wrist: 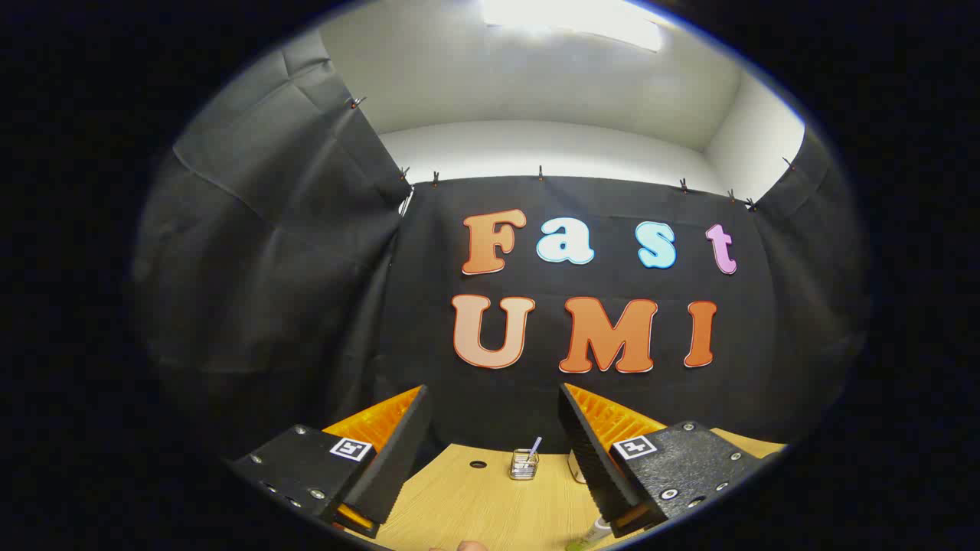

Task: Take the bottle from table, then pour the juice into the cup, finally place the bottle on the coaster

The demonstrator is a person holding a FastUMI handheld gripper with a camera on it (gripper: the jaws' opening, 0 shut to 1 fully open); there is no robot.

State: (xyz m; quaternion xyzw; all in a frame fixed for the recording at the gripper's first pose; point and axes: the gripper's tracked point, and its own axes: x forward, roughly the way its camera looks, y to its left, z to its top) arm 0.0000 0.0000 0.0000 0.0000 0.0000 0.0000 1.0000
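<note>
The gripper (490, 428) stands wide open and empty, raised above the wooden table (475, 505). A glass cup (524, 464) with a straw sits lower centre; what may be the bottle (593, 529) peeks out bottom right. Step in hand: reaching; next it must tilt down toward that bottle.

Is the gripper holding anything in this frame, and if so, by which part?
Nothing is held. The gripper is open, its fingers spread wide with only the wooden table between them; the glass cup with a straw stands beyond the fingertips, untouched.
</note>
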